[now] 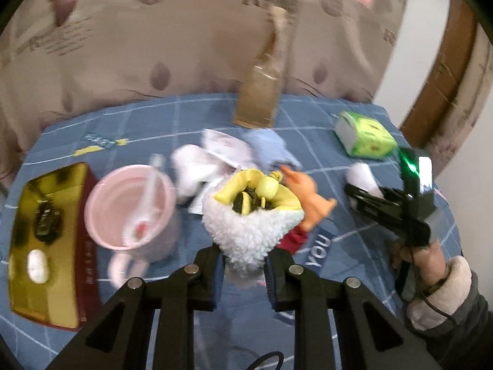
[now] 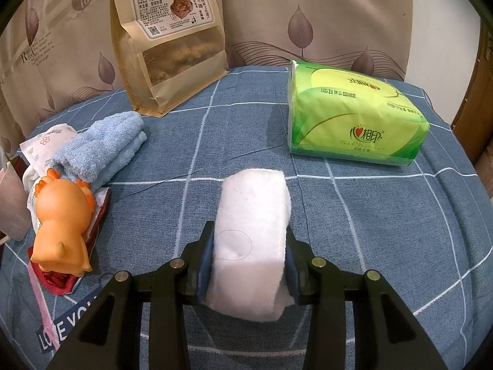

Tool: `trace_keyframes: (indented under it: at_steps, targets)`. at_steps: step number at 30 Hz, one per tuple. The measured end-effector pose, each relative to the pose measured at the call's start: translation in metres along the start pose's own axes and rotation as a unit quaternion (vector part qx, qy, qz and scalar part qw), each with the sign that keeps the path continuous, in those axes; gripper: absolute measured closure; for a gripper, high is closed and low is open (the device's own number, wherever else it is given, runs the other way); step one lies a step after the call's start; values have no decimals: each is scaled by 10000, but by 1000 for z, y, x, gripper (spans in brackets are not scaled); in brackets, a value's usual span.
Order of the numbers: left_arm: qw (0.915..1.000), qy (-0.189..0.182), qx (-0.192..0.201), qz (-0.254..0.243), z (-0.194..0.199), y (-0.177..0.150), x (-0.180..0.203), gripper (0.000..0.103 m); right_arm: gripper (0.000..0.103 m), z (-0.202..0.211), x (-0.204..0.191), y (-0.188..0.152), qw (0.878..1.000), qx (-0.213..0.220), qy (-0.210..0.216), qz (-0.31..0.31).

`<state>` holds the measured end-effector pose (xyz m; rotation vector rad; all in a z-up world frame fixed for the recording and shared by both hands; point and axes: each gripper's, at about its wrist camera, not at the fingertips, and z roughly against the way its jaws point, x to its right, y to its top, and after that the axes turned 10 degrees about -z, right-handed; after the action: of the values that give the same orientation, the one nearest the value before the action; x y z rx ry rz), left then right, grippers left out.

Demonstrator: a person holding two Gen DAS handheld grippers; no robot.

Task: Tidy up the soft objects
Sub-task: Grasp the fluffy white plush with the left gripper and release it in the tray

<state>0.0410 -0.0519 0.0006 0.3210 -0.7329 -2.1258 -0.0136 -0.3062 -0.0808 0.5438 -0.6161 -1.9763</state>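
The left claw [image 1: 243, 273] is clamped on the narrow lower end of a fluffy white plush toy [image 1: 249, 231], which stands in the lower centre of the frame with its long axis running up and away from the claw, its yellow and dark parts at the far end; motion blur keeps me from telling what creature it is. The right claw [image 2: 250, 265] grips a rolled white towel [image 2: 252, 234] from both sides, low in the centre of its frame, the roll's long axis pointing straight away along the fingers and its near end cut off behind the claw. Both sit over a tabletop [image 2: 385, 215] under a blue checked cloth. At left of the right wrist view lie an orange rubber toy [image 2: 63, 225] and a folded blue towel [image 2: 101, 146]; a green tissue pack [image 2: 354, 117] is at upper right, a brown snack bag [image 2: 169, 37] at upper left. The left view also shows a pink mug [image 1: 132, 206] and a gold box [image 1: 46, 240], both blurred.
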Motion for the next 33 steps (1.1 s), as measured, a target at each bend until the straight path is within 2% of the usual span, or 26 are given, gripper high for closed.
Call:
trace_keyframes:
  at_steps: [6, 14, 33]
  targets:
    - [9981, 489, 126, 359, 20, -6, -47, 81, 64, 0, 0, 0, 10000, 0, 3, -1]
    - [9901, 1153, 188, 779, 47, -21, -104, 81, 64, 0, 0, 0, 10000, -1, 4, -1]
    - [9666, 2096, -126, 1471, 63, -59, -198, 81, 64, 0, 0, 0, 10000, 0, 6, -2]
